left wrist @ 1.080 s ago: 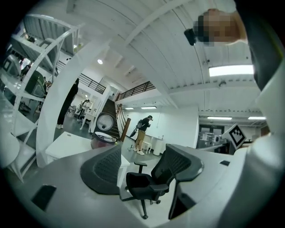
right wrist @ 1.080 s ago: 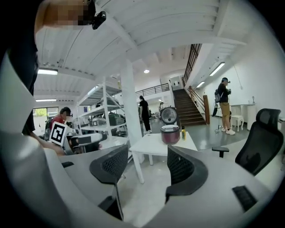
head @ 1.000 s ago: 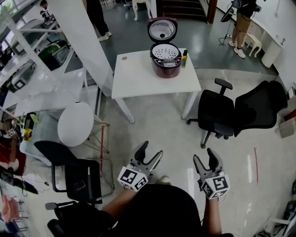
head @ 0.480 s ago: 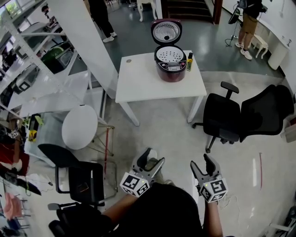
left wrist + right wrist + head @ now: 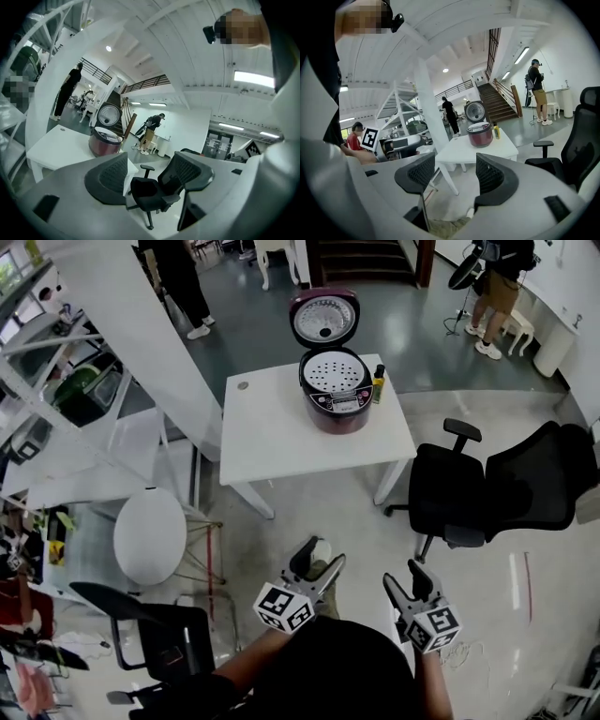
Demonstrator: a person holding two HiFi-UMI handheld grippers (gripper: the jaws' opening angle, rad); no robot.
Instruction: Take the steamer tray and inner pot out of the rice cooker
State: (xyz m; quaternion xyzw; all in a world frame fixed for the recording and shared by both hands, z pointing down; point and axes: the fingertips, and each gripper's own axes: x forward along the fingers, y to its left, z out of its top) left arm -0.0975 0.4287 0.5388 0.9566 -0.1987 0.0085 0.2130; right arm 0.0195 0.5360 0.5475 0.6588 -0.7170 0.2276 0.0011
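Note:
The dark red rice cooker point(image 5: 335, 401) stands at the far right of a white table point(image 5: 272, 432), its lid point(image 5: 323, 319) swung up. A white perforated steamer tray point(image 5: 334, 368) sits in its mouth; the inner pot is hidden beneath. Both grippers hang well short of the table, over the floor. My left gripper point(image 5: 317, 562) is open and empty, and so is my right gripper point(image 5: 403, 577). The left gripper view shows the rice cooker point(image 5: 105, 141) far off beyond the left gripper point(image 5: 149, 176). In the right gripper view the rice cooker point(image 5: 480, 134) is above the right gripper point(image 5: 454, 176).
A yellow bottle point(image 5: 379, 385) stands just right of the cooker. Two black office chairs point(image 5: 452, 486) point(image 5: 544, 474) sit right of the table. A round white stool point(image 5: 150, 535) and a black chair point(image 5: 159, 638) are at the left, with a slanted white column point(image 5: 141, 334) behind. People stand at the back.
The table and cooker have drawn a little nearer in the head view. Both grippers stay open and empty, shifted slightly.

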